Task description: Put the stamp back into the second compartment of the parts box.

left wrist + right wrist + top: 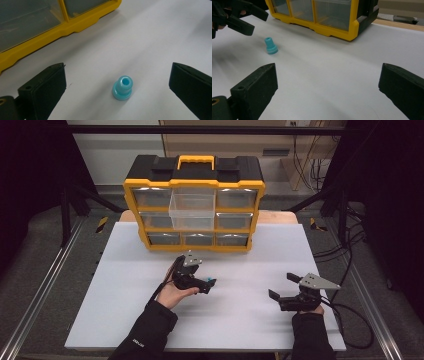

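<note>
The left claw [117, 82] stands wide open and empty, its jaws on either side of a small blue plastic piece [122, 88] standing upright on the white tabletop [240, 320], a little in front of the yellow drawer cabinet [194, 184]. The piece appears to be a stepped bushing, though its make is hard to tell. A sound pickup would lower the jaws level with the narrower neck, centre them, then close gently so it does not tip. The right claw [282, 287], also open and empty, waits well apart. One clear drawer [192, 210] stands pulled out.

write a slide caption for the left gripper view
Open left gripper poised over a small blue plastic piece standing upright on the white table, near the yellow organizer.
</note>
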